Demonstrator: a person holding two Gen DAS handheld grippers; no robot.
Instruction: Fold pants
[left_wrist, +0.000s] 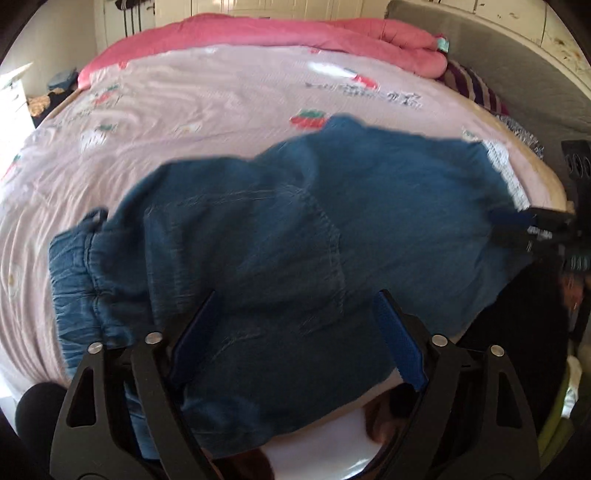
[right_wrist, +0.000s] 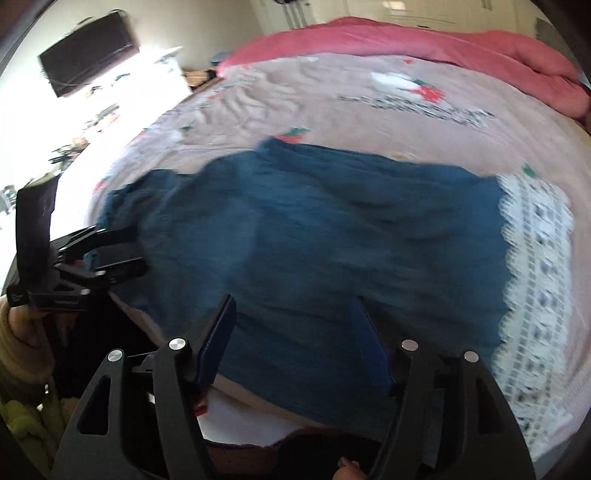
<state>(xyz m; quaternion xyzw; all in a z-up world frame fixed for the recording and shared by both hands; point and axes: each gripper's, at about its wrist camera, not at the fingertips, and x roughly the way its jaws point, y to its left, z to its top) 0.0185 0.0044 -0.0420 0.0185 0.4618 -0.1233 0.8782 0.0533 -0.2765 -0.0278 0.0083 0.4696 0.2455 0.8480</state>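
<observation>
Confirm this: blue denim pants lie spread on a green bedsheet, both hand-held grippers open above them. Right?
Not quite. The bedsheet is pink, as the left wrist view shows. The rest holds: the pants lie spread on it, with the left hand-held gripper and right hand-held gripper open above.

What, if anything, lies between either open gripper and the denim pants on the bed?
Nothing visible. The left gripper and right gripper both hang open directly over the pants, which lie on the pink bedsheet with no other item on top.

Both wrist cams sit low at the near edge of the bed (left_wrist: 229, 92), close over the pants (left_wrist: 295, 229), facing the pink duvet (right_wrist: 406, 40). Shared: pants, bed, each other's gripper.
</observation>
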